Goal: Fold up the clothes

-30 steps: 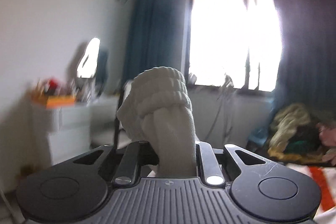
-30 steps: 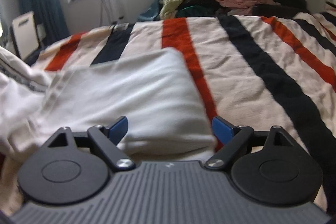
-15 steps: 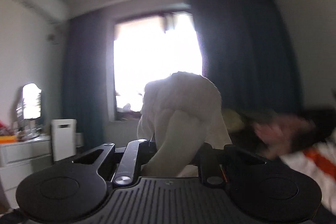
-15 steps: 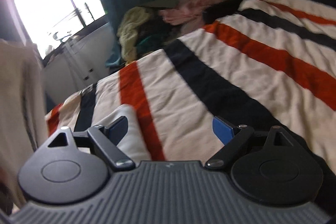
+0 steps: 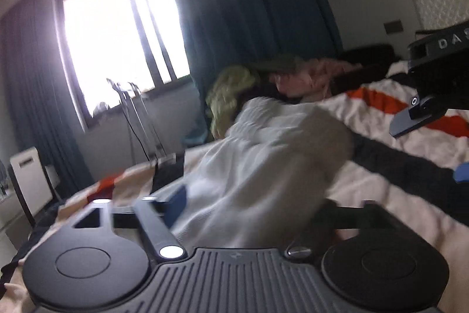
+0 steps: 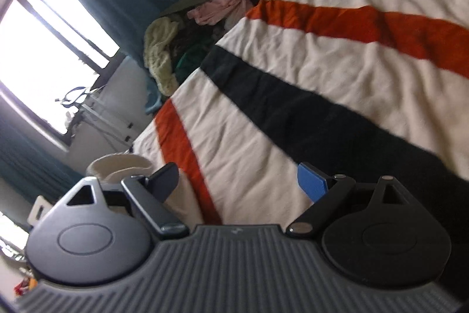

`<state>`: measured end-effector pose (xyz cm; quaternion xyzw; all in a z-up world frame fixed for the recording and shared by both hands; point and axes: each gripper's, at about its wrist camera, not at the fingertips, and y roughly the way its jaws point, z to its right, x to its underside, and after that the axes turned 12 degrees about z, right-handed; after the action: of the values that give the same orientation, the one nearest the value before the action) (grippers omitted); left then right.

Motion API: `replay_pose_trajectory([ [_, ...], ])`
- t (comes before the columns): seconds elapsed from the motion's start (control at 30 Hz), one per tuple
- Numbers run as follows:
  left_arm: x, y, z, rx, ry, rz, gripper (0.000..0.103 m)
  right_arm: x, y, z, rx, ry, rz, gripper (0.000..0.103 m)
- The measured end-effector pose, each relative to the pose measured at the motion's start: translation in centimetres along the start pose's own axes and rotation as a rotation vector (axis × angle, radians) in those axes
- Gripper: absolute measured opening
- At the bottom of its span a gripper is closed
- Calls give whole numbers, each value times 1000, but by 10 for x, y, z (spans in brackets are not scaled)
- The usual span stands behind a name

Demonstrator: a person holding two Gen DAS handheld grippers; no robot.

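Left gripper (image 5: 249,207) is standing with jaws spread wide, having just been opening; white garment (image 5: 263,166) is lying bunched and motion-blurred between the fingers, and the left blue pad (image 5: 176,203) is sitting clear of the cloth, so it is not looking pinched. The right pad is hidden behind the fabric. Garment is resting on the striped bed cover (image 5: 381,189), cream with orange and black bands, just ahead of the left gripper. Behind it a clothes pile (image 5: 263,84) of yellow-green, pink and dark pieces is sitting at the far edge of the bed, under the dark teal curtain (image 5: 249,5) and beside the bright window (image 5: 117,34). A white appliance (image 5: 29,175) is standing at far left by the wall.

Right gripper (image 6: 237,181) is holding its jaws wide apart with nothing between them, only bare bed cover showing in the gap. It is also showing at the right edge of the left wrist view, hovering over the bed cover to the right of the garment. In the right wrist view the frame is tilted, and a curved bit of the white garment is peeking out just behind the left finger (image 6: 164,179)
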<state>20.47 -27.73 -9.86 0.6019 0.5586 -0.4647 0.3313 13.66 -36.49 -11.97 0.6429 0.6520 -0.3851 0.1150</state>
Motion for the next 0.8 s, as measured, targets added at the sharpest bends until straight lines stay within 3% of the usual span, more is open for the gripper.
replay_pose_trajectory([
  [0.1,5,0,-30,98,0,-112,86,3,-2,-4,-59,17,-10,90],
  [0.2,15,-9,-58,129,18,-172,93,5,-5,-6,-128,67,-34,90],
  [0.3,22,-33,-94,152,-29,-196,96,11,-8,-10,-191,114,-75,90],
  [0.5,31,-92,-155,90,-49,-166,99,34,-14,-19,-238,141,-204,90],
  [0.67,43,-123,-169,-32,30,-118,102,56,-11,-22,-286,187,-322,91],
  [0.8,52,-125,-169,-75,93,-157,102,72,2,-38,-312,145,-351,87],
])
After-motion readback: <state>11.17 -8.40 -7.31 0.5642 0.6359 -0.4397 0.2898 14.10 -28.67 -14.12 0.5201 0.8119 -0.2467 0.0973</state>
